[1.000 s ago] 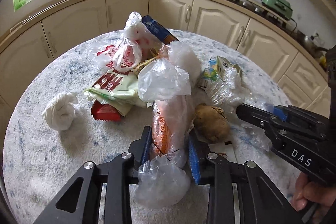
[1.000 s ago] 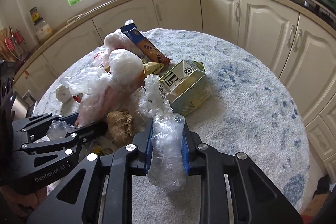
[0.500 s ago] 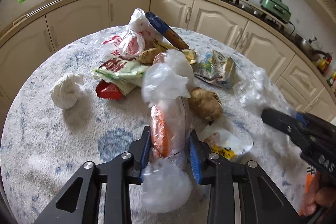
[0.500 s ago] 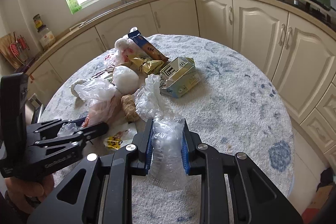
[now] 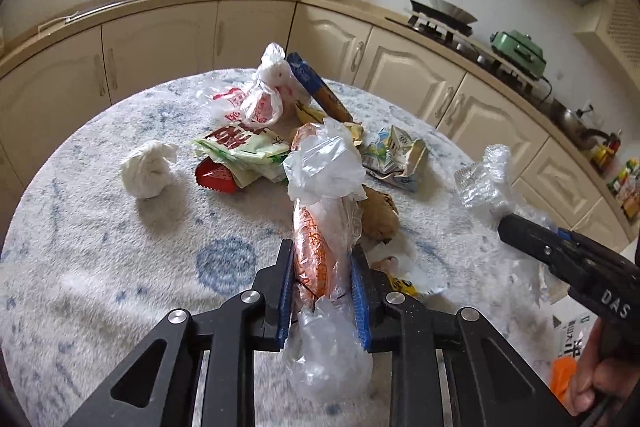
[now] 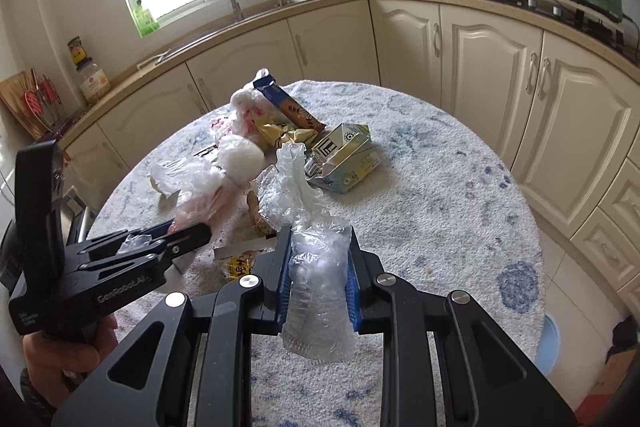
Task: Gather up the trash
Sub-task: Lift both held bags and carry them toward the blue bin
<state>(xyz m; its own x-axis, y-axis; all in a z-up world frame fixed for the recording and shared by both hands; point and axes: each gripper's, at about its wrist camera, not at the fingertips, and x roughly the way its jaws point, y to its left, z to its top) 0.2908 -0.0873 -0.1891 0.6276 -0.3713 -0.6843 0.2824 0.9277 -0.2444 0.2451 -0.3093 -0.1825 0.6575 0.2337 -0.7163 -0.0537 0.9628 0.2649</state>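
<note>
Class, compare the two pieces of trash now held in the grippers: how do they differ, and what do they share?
The left gripper holds an orange-printed plastic bag; the right gripper holds crumpled clear plastic with no print. The orange bag is tinted with a clear bunch at its top, while the clear plastic is see-through all over. Both are thin, crumpled plastic, clamped between blue pads and lifted off the table.

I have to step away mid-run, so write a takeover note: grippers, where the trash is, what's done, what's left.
Left gripper: jaws have just been closing, shut on the orange-printed plastic bag.
Right gripper: shut on the crumpled clear plastic.
Both pieces are lifted off the round table.
Left on it: white tissue wad, milk carton, blue biscuit pack, ginger root, wrappers. No bin identifiable.
</note>
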